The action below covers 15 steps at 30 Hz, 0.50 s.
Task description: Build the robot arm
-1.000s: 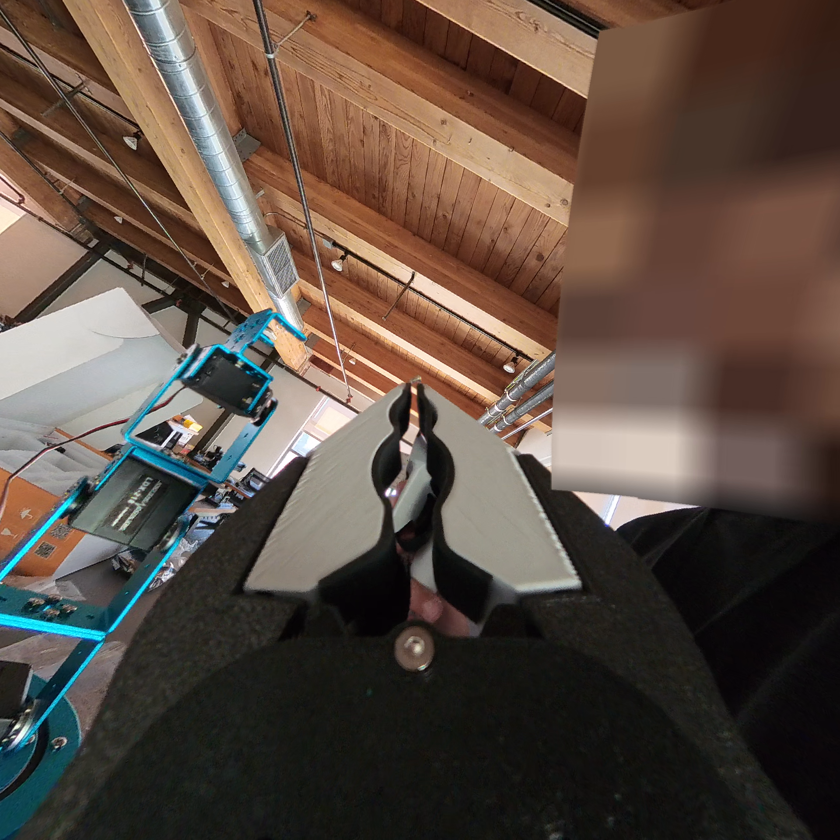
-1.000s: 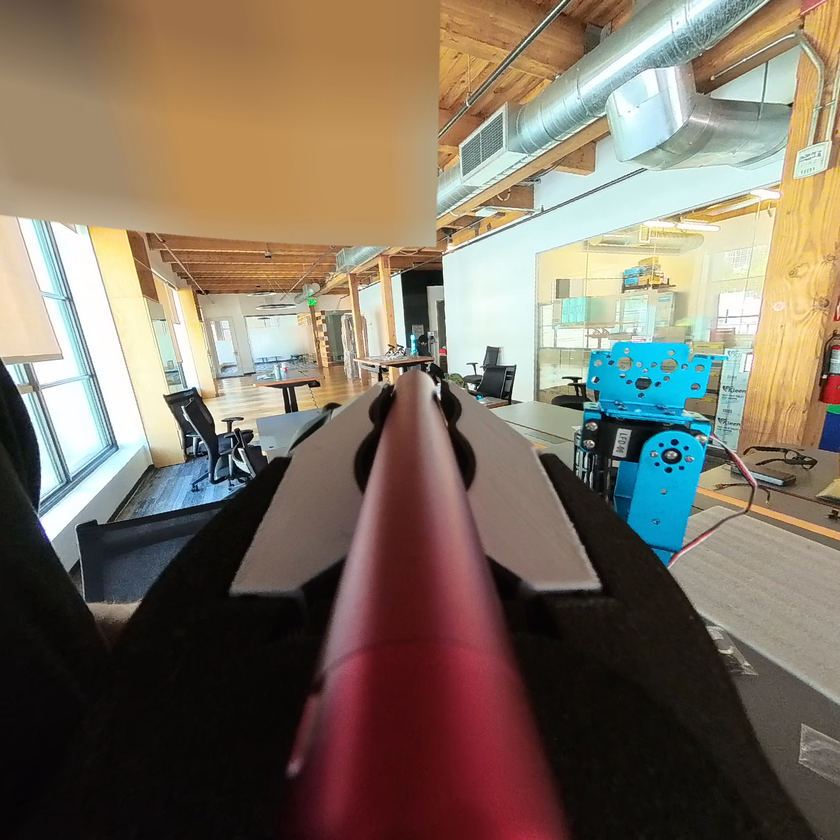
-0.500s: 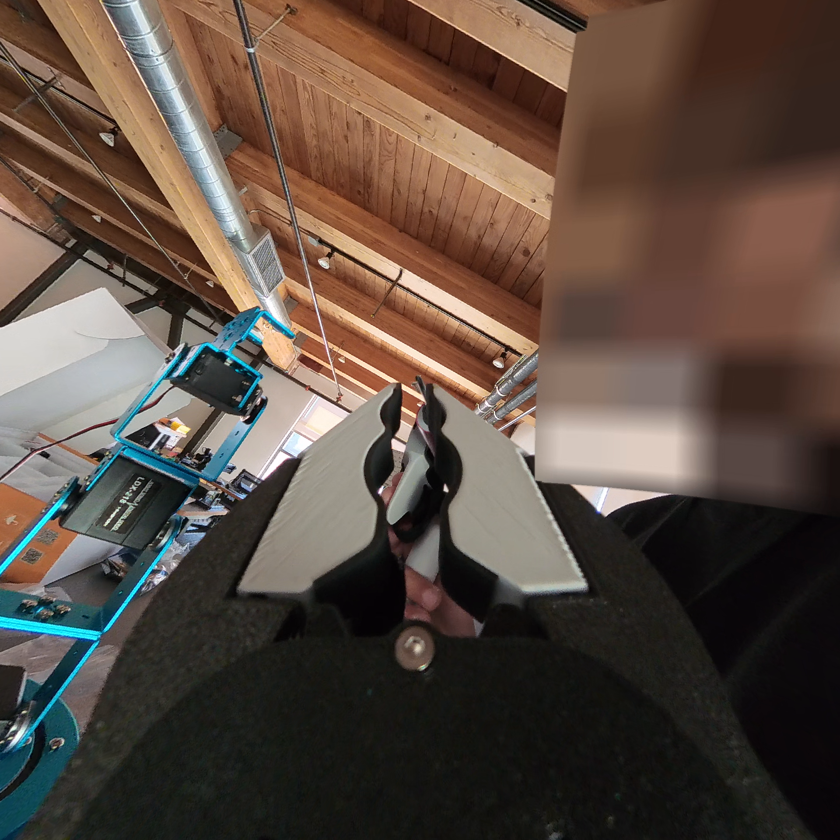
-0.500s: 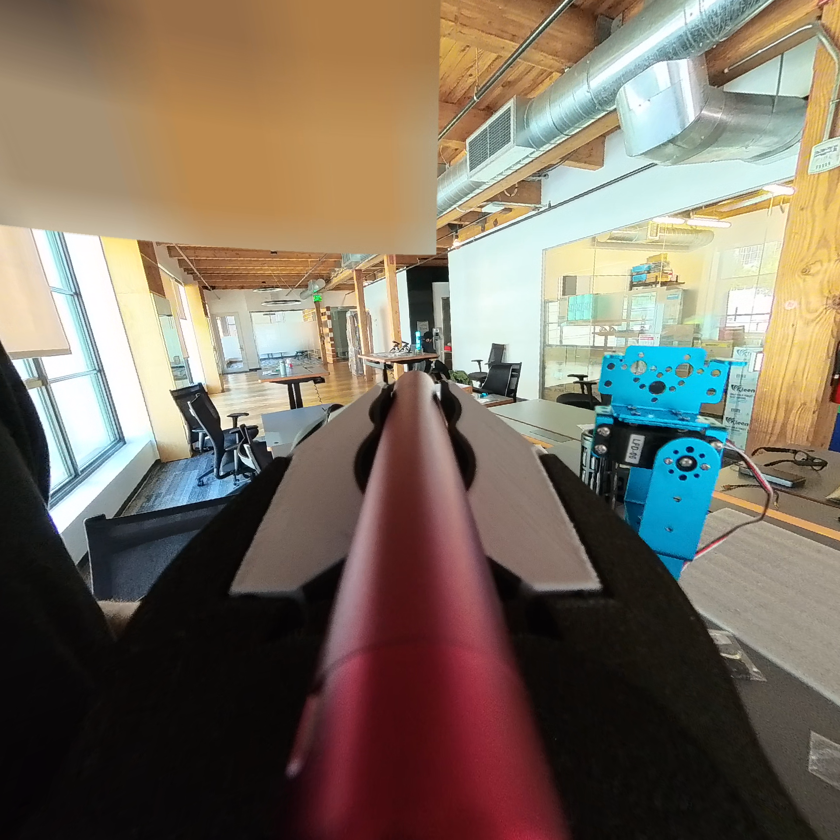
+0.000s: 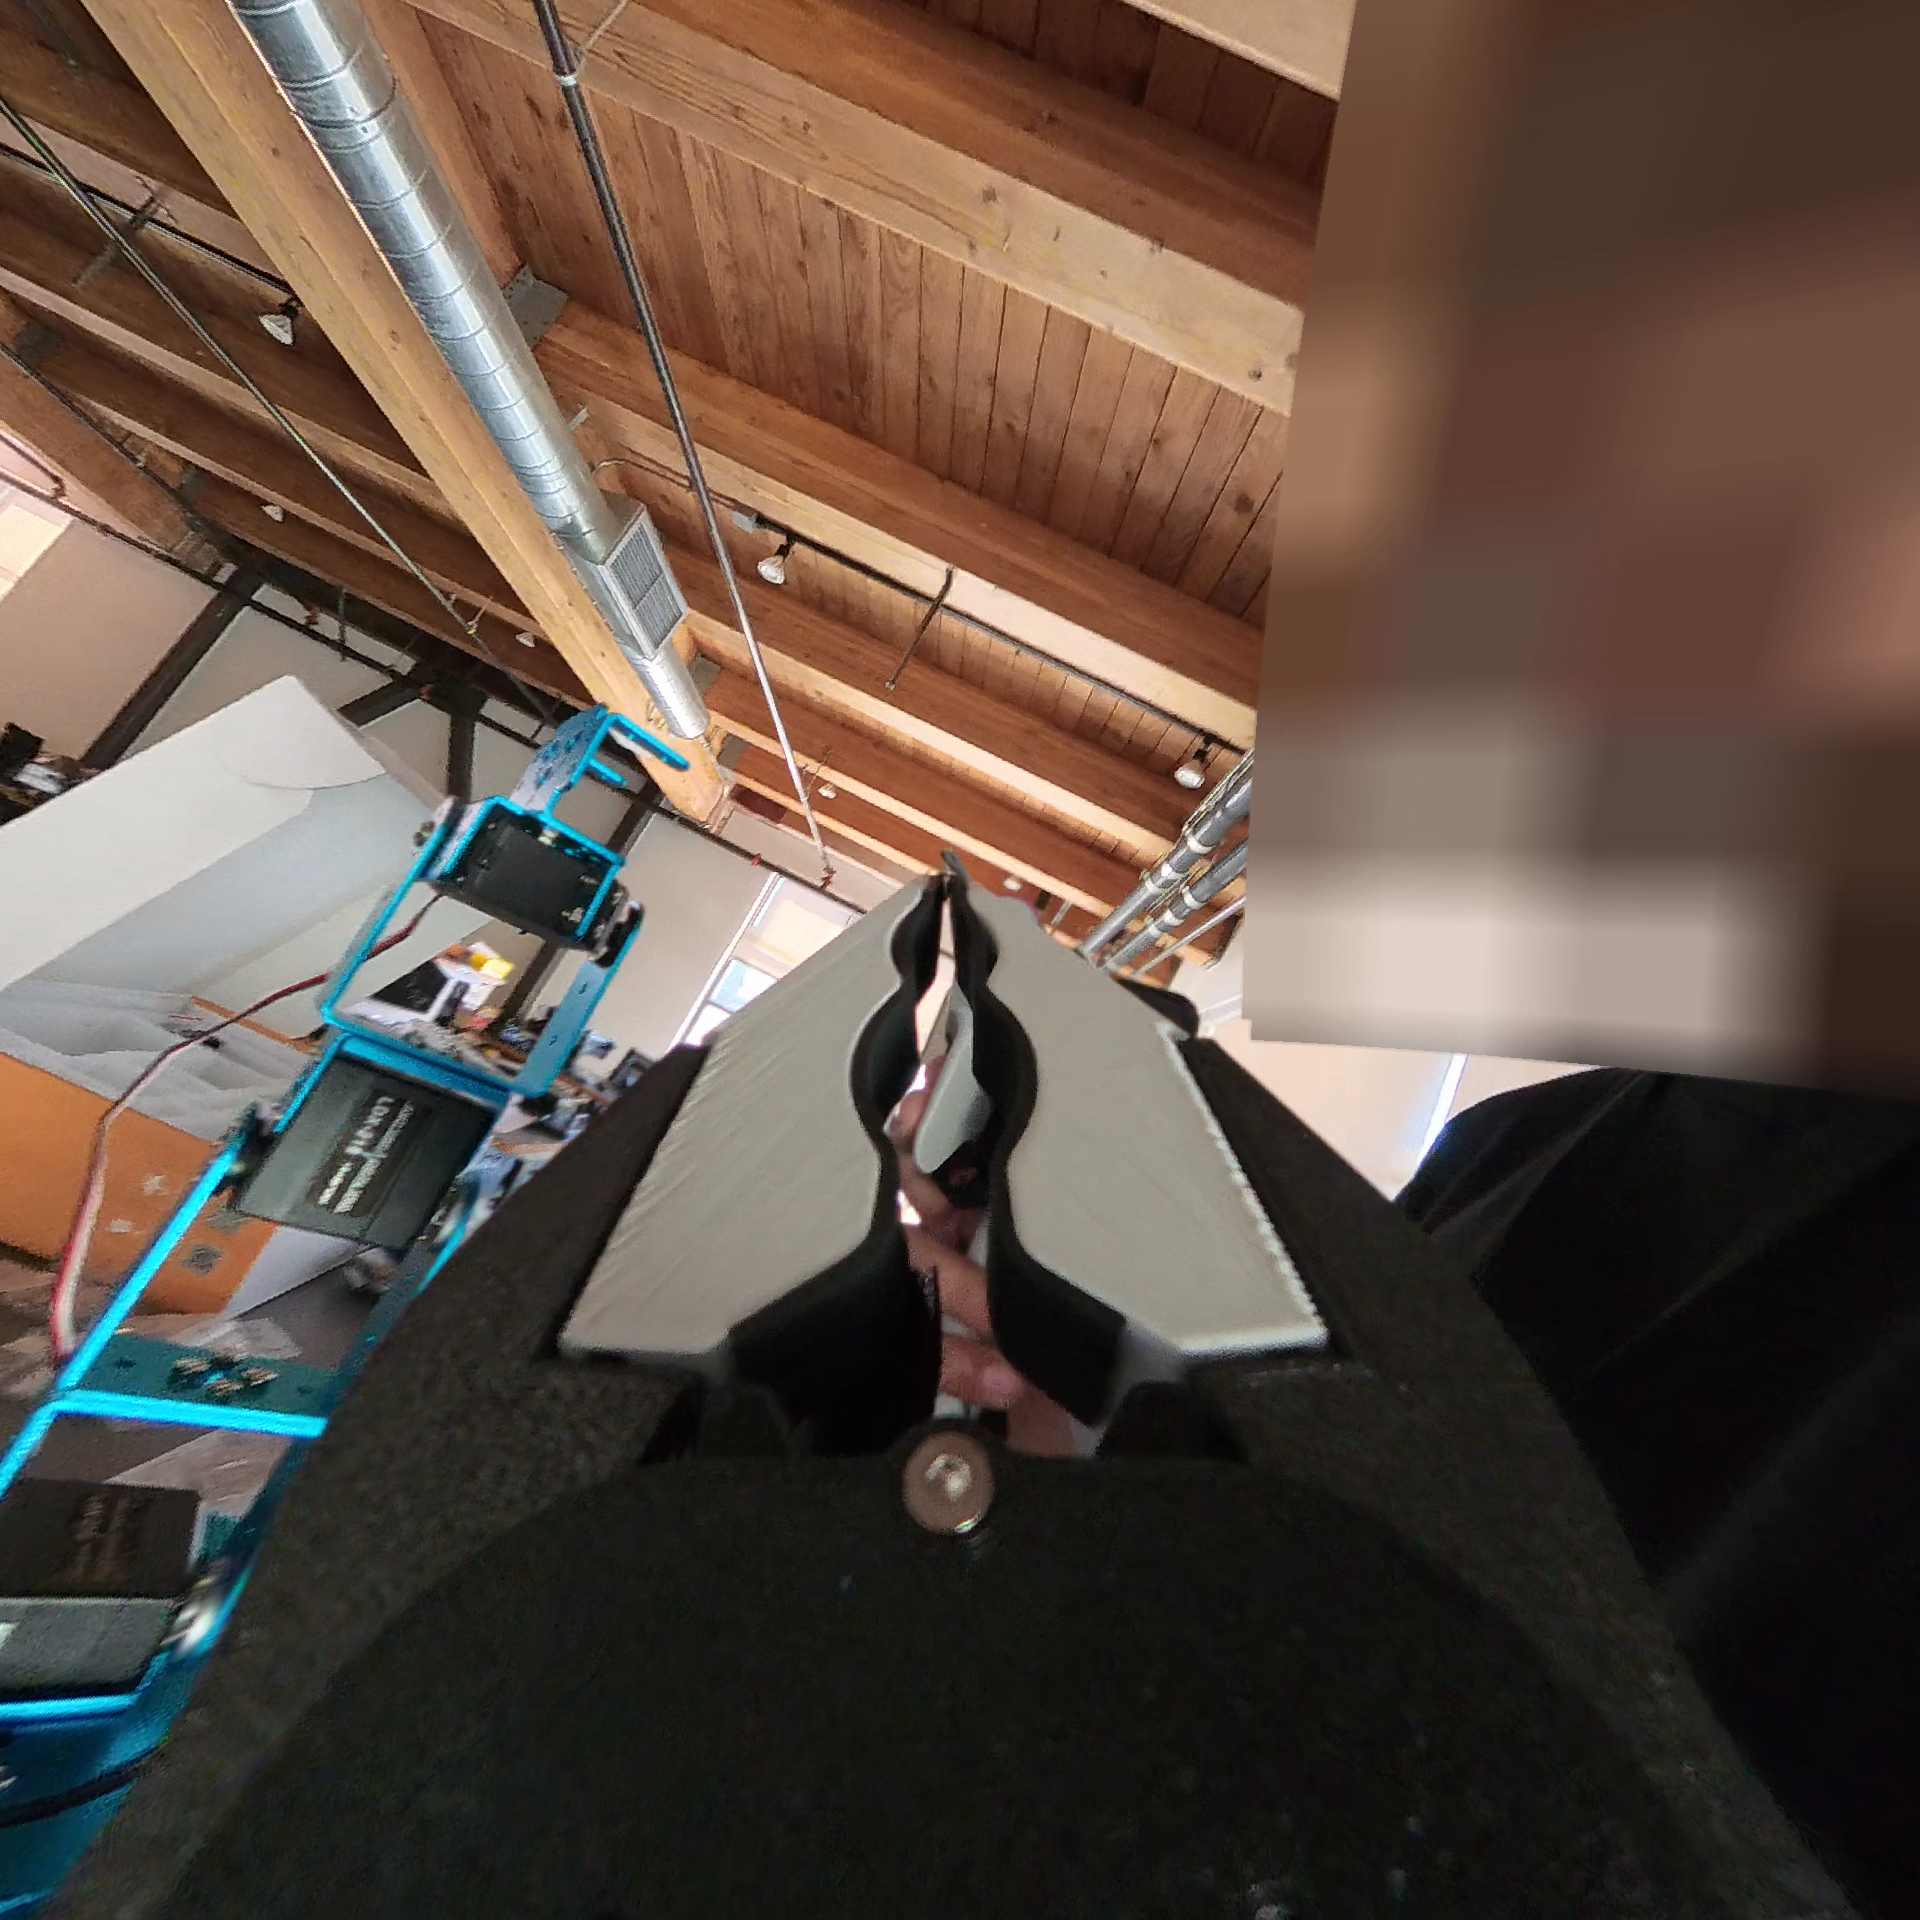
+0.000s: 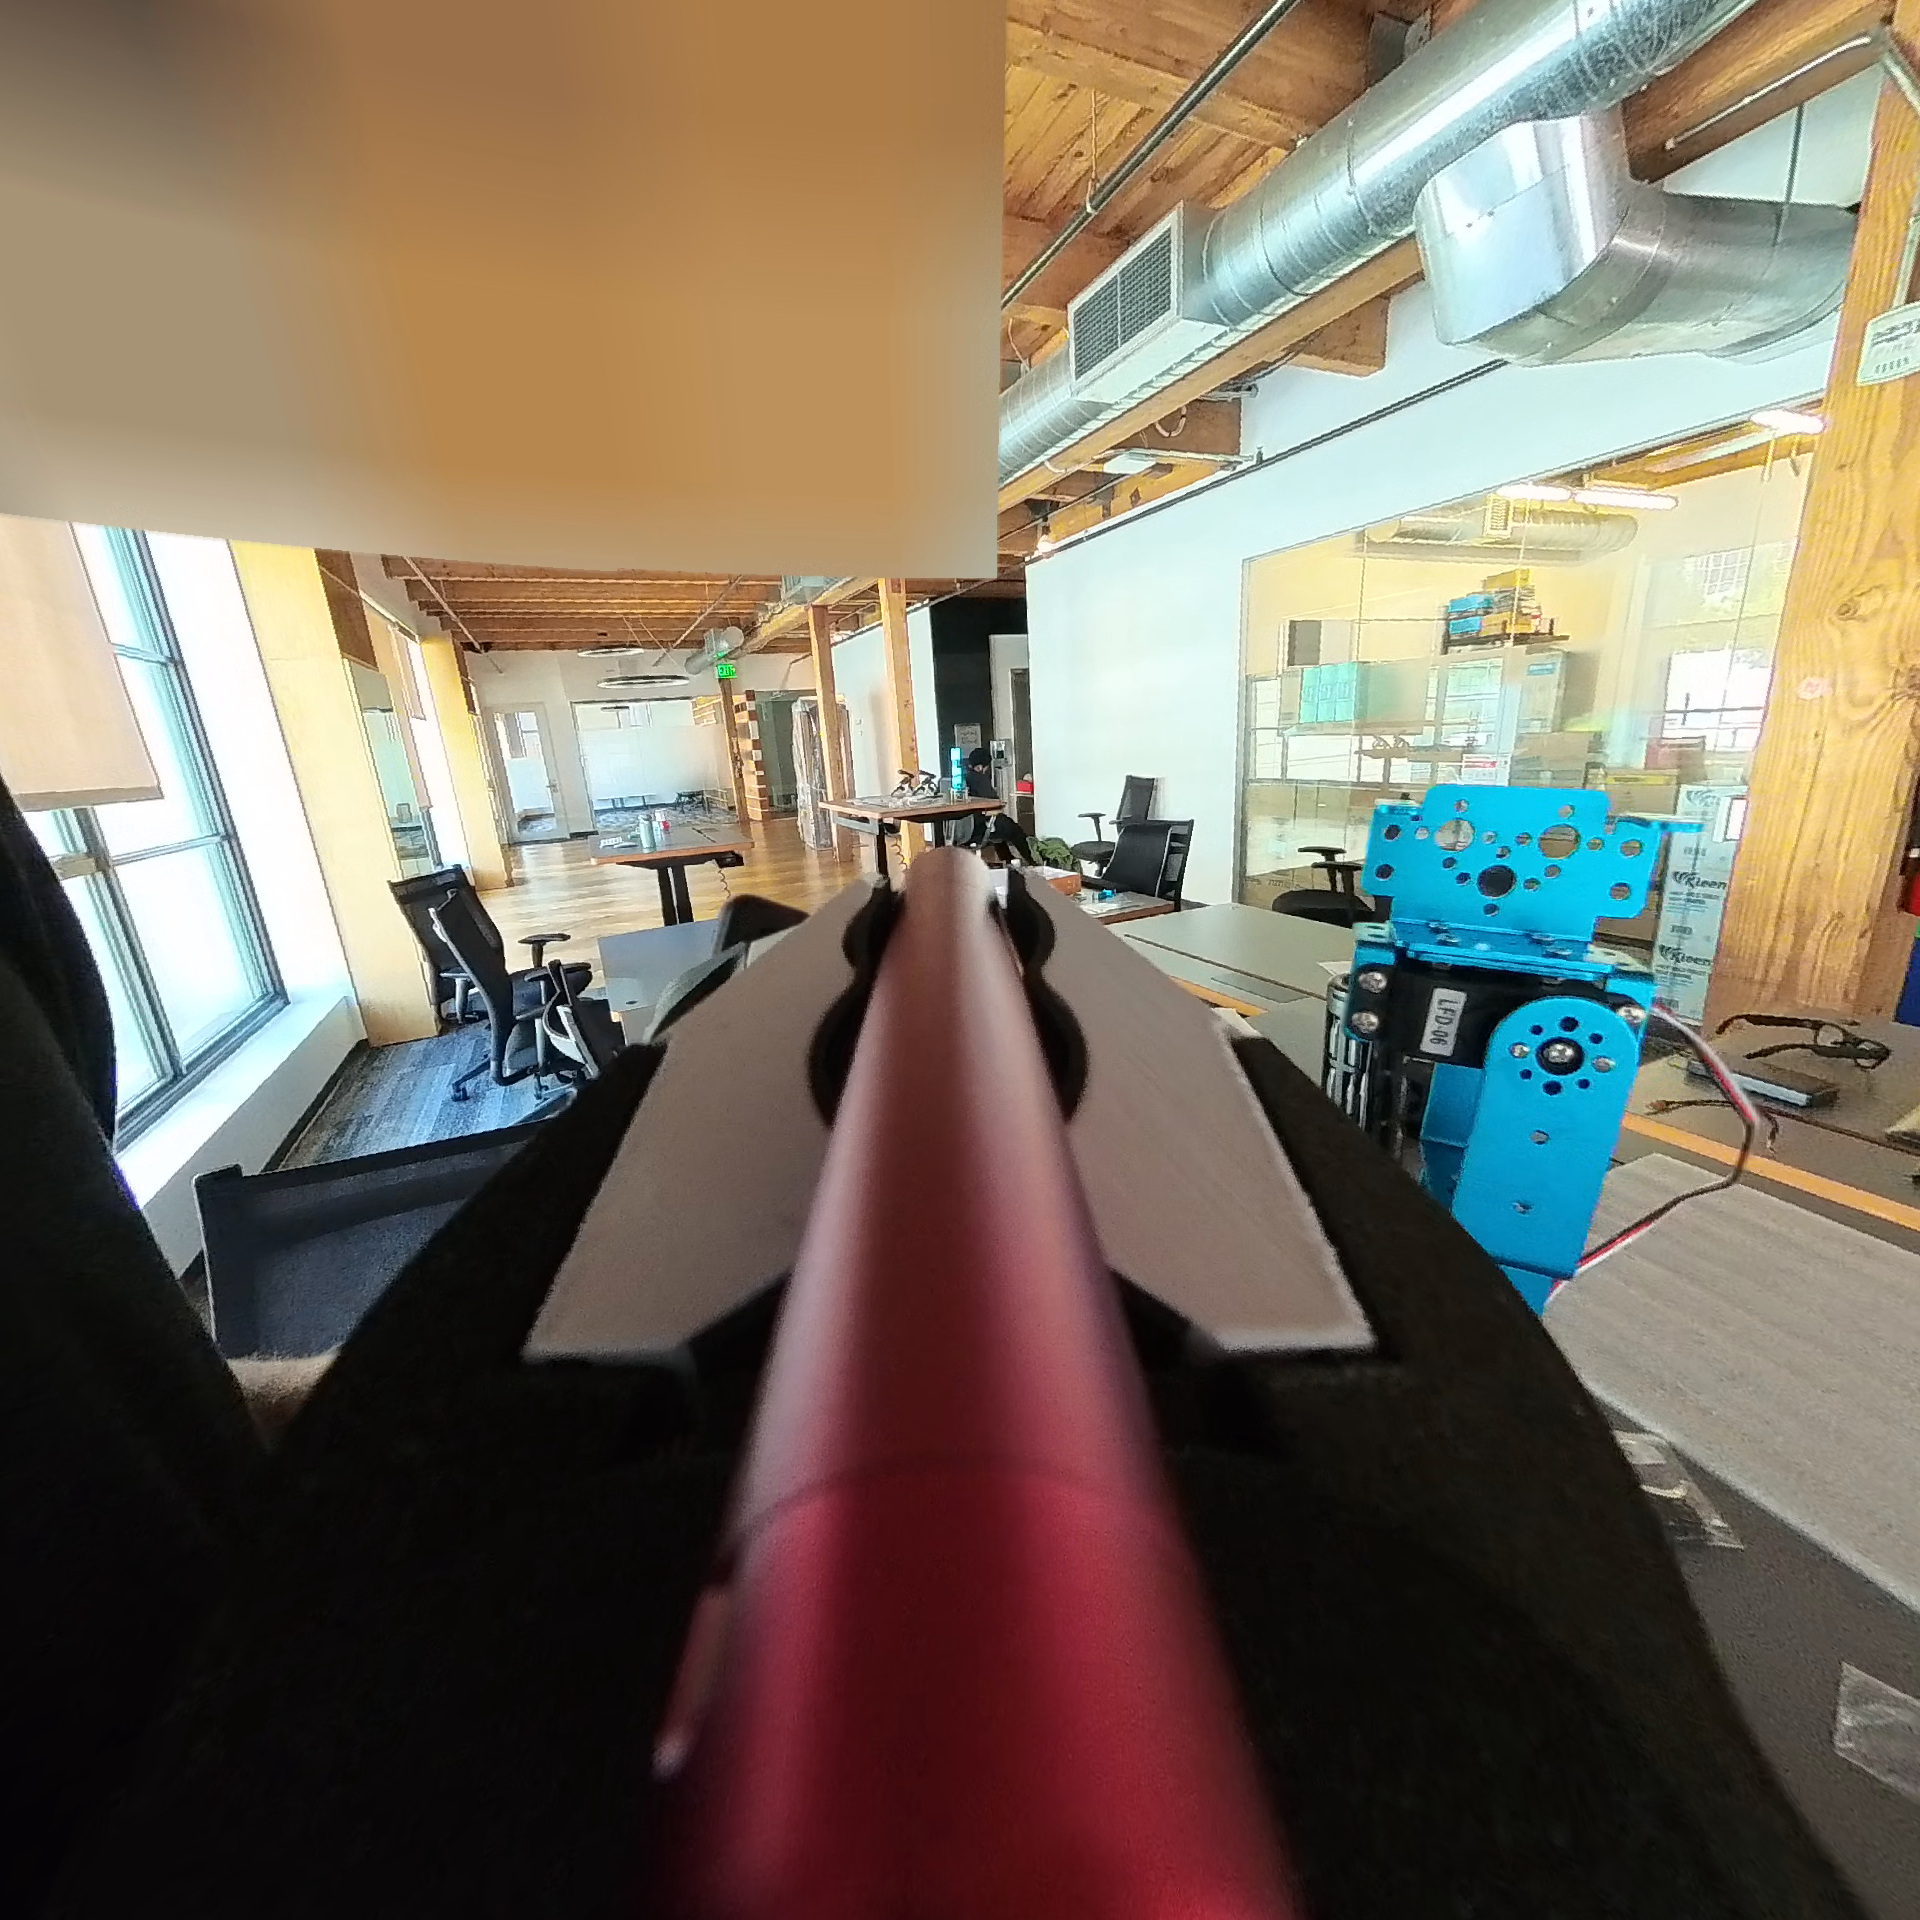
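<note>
left gripper (image 5: 945, 904): tilted steeply upward toward the timber ceiling (image 5: 935, 312). jaws drawn narrow, tips all but meeting. a thin silver-grey strip (image 5: 954, 1081) sits in the slot between the black pads and appears to be nipped there, though the slot is dark and the contact itself is not plain. behind the slot, part of a person's hand (image 5: 966, 1371) shows through. to the right of this gripper, a person's dark garment (image 5: 1662, 1351).

right gripper (image 6: 940, 883): held roughly level, pointing down the long office. jaws closed on a red metal rod (image 6: 935, 1351), which lies along the gripper's own axis, running from beyond the fingertips back toward the camera. its forward end sits just past the tips; what that end looks like cannot be made out.

nearest object to both: a blue bracket-and-servo assembly (image 6: 1496, 1039), upright on the table (image 6: 1714, 1299). it stands to the right of the right gripper and ahead of it, and to the left of the left gripper (image 5: 468, 987), clear of both; neither touches it. a red, black and white lead (image 6: 1704, 1174) trails from its side.

also on the table, low to the right of the right gripper: a small clear plastic bag (image 6: 1881, 1745), lying flat.
</note>
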{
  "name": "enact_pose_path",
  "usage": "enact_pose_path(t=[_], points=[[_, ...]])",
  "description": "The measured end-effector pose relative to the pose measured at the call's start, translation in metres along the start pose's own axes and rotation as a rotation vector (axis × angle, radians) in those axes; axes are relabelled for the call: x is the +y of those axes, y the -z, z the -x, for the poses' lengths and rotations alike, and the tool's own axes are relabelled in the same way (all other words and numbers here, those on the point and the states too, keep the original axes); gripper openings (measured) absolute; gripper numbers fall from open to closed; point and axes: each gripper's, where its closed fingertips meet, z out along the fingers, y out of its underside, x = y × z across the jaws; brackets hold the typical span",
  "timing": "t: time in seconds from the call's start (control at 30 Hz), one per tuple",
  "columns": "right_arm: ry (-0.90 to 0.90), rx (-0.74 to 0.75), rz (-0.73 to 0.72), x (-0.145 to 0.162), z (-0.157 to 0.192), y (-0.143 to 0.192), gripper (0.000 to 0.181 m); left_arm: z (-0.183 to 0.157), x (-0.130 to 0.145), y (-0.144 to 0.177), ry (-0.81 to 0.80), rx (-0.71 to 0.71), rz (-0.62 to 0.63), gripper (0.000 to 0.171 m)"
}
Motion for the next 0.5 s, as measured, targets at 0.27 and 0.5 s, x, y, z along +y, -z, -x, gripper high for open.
enact_pose_path(t=[0.27, 0.5], points=[[0.009, -0.028, 0.032, 0.007, 0.006, 0.000, 0.023, 0.006, 0.004, 0.004, -0.376, -0.128, 0.179, 0.000], [0.018, -0.014, 0.037, 0.008, 0.005, 0.000, 0.023, 0.020, -0.007, 0.010, -1.100, -0.322, 0.423, 0.000]])
